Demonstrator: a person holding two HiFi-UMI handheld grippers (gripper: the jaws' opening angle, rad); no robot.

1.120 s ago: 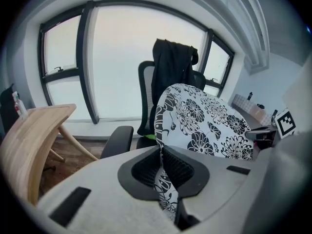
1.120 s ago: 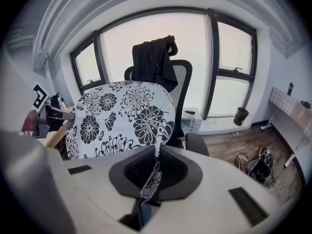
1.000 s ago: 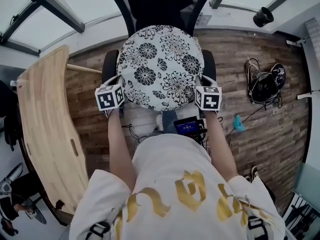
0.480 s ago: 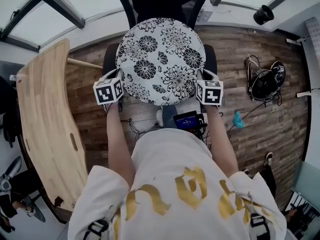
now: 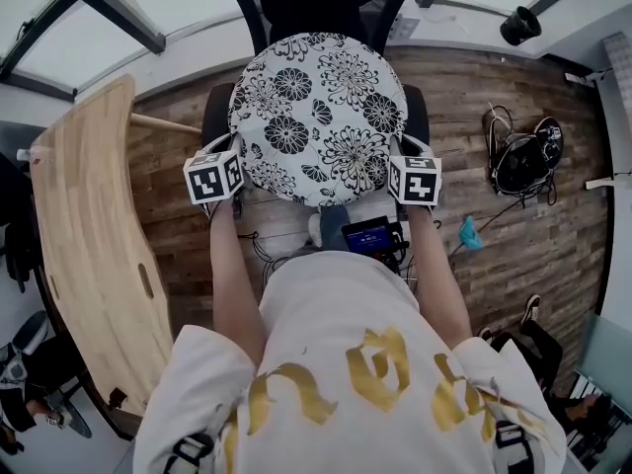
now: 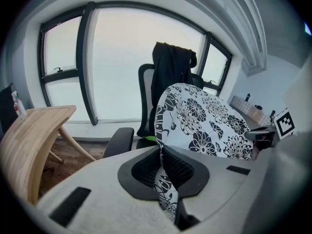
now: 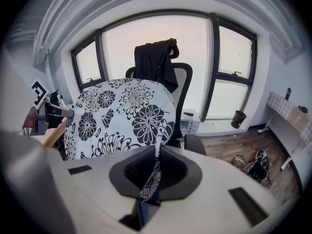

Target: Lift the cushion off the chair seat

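The round white cushion [image 5: 316,117] with black flower print hangs between my two grippers, above the seat of the black office chair [image 5: 215,117]. My left gripper [image 5: 235,161] is shut on the cushion's left edge, and the fabric is pinched between its pads [image 6: 161,167]. My right gripper [image 5: 395,158] is shut on the right edge, where a fold of the print runs down between its pads [image 7: 155,172]. In the left gripper view the cushion [image 6: 204,121] stands tilted, clear of the armrest [image 6: 119,140]. The seat itself is hidden under the cushion.
A dark garment [image 7: 156,60] hangs over the chair back. A curved wooden table [image 5: 89,225] stands to the left. On the wooden floor to the right lie a black bag with cables [image 5: 518,166]. A small device with a blue screen [image 5: 367,235] sits at the person's chest.
Only the head view has shifted a little. Both grippers keep their hold on the cushion's edges and have not visibly moved.
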